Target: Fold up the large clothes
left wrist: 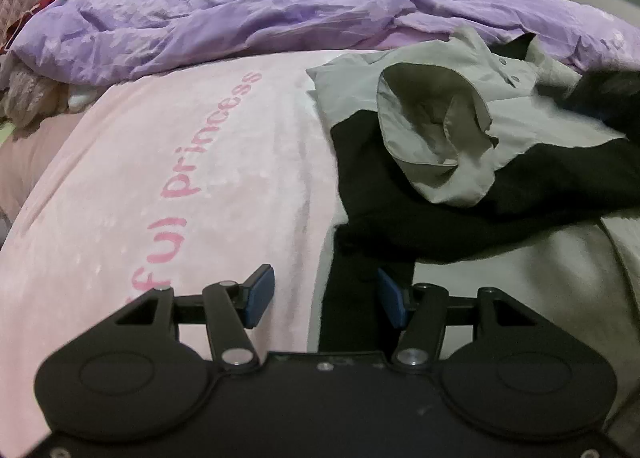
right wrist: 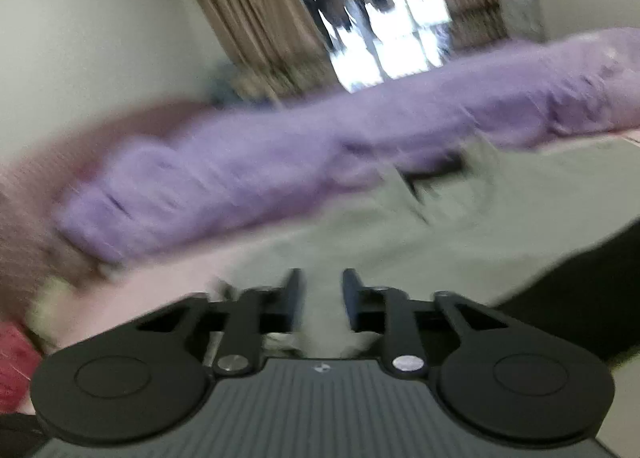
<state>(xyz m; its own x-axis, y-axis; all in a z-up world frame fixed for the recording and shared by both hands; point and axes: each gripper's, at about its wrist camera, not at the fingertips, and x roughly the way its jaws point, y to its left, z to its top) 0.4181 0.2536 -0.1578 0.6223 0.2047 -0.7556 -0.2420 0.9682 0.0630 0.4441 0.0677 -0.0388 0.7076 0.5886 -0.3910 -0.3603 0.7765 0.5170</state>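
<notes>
The grey-and-black jacket (left wrist: pixel 460 161) lay crumpled across the right half of the left wrist view on the pink blanket (left wrist: pixel 180 197), soft and floppy, likely light but sprawling, best taken by a hem or shoulder seam. The left claw (left wrist: pixel 326 298) stood spread at bottom centre, nothing pinched. The right claw (right wrist: pixel 322 298), blurred, was narrowly parted with pale cloth between its fingers; whether pinched, I couldn't tell.

Window (right wrist: pixel 384 29) glare, heavy right-wrist motion blur

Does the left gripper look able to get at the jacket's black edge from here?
Probably yes: the left gripper is open, the jacket has its black edge between the jaws, and nothing covers it.
</notes>
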